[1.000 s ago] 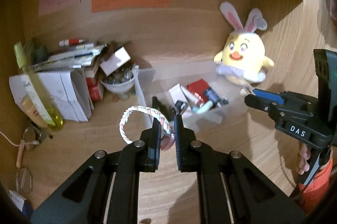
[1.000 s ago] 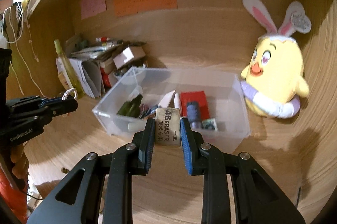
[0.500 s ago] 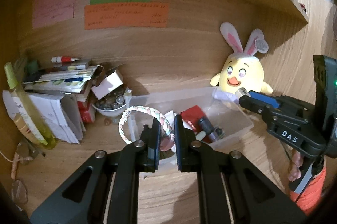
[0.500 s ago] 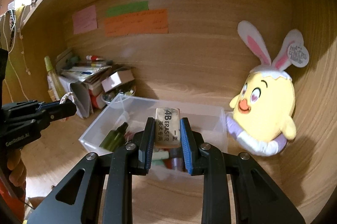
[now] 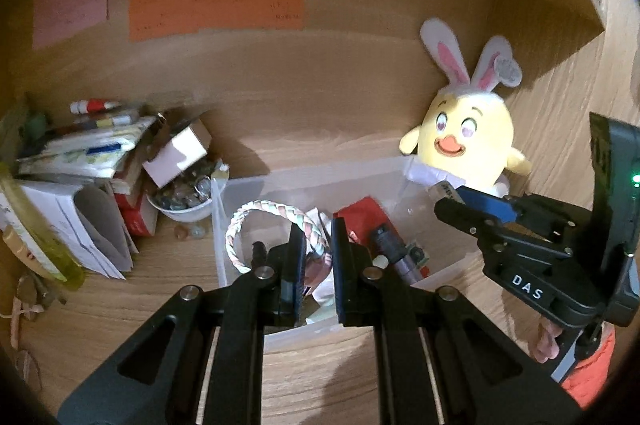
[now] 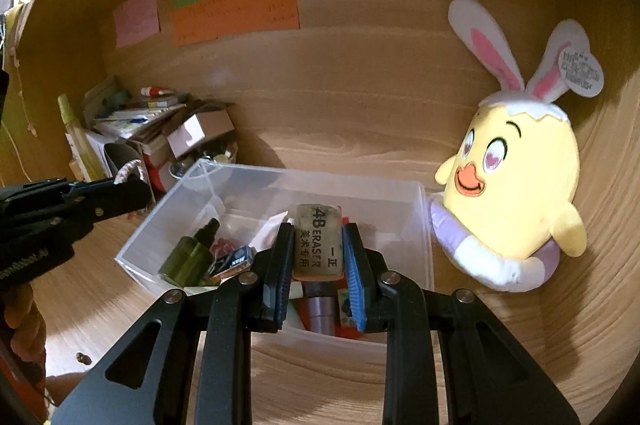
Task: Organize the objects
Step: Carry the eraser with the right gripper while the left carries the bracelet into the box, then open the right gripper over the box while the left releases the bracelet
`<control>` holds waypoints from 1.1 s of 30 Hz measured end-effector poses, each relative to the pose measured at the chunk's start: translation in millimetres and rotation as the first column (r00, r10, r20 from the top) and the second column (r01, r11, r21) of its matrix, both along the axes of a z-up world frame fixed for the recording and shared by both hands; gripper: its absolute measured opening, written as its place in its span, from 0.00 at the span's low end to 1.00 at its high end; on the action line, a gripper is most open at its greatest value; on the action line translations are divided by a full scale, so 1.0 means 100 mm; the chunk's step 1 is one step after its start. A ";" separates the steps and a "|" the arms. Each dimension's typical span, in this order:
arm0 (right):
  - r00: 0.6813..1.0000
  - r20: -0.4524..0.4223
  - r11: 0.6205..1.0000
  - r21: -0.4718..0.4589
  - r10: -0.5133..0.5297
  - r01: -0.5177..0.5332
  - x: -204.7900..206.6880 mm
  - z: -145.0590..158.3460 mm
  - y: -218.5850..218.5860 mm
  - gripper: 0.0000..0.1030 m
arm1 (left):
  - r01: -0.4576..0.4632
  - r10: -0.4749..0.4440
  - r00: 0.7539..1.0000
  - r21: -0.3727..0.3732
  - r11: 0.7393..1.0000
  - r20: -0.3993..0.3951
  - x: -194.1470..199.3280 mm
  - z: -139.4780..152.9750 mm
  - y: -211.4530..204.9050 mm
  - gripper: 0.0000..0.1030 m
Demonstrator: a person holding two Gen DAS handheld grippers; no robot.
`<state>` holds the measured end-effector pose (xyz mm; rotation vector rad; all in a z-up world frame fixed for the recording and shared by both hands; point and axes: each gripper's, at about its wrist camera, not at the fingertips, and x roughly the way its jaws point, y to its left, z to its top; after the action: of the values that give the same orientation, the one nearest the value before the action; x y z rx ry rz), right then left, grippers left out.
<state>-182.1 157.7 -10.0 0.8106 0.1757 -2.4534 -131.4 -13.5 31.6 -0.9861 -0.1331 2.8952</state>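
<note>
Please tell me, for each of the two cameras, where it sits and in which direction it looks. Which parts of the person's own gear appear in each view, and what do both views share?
Left wrist: sits on the left gripper, looking forward and down at the clear box; its fingers hold a braided bracelet, and the right gripper enters from the right.
Right wrist: sits on the right gripper, looking down into the same box; it holds an eraser, and the left gripper enters from the left.
Shared: the box, the yellow plush chick, the orange note.
</note>
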 end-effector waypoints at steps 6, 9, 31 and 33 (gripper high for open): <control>1.000 0.028 0.999 0.038 -0.013 0.012 -0.09 -0.18 -0.04 0.21 | 0.000 0.000 0.998 0.007 1.000 0.062 -0.18 -0.19 -0.02 0.11; 0.998 0.053 0.998 0.058 -0.020 0.017 -0.14 -0.27 -0.05 0.21 | 0.003 -0.004 0.996 0.004 1.000 0.084 -0.23 -0.26 0.00 0.11; 0.994 0.095 0.990 0.139 -0.049 0.035 -0.27 -0.49 -0.15 0.21 | 0.030 -0.033 0.986 0.019 0.999 0.162 -0.35 -0.45 0.08 0.41; 0.994 0.097 0.990 0.141 -0.046 0.032 -0.27 -0.49 -0.16 0.23 | 0.030 -0.032 0.987 0.017 0.999 0.155 -0.33 -0.42 0.08 0.42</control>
<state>-209.2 142.1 -59.0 1.0033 0.2991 -2.4509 -164.3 -5.7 -10.8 -1.2003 -0.1469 2.7833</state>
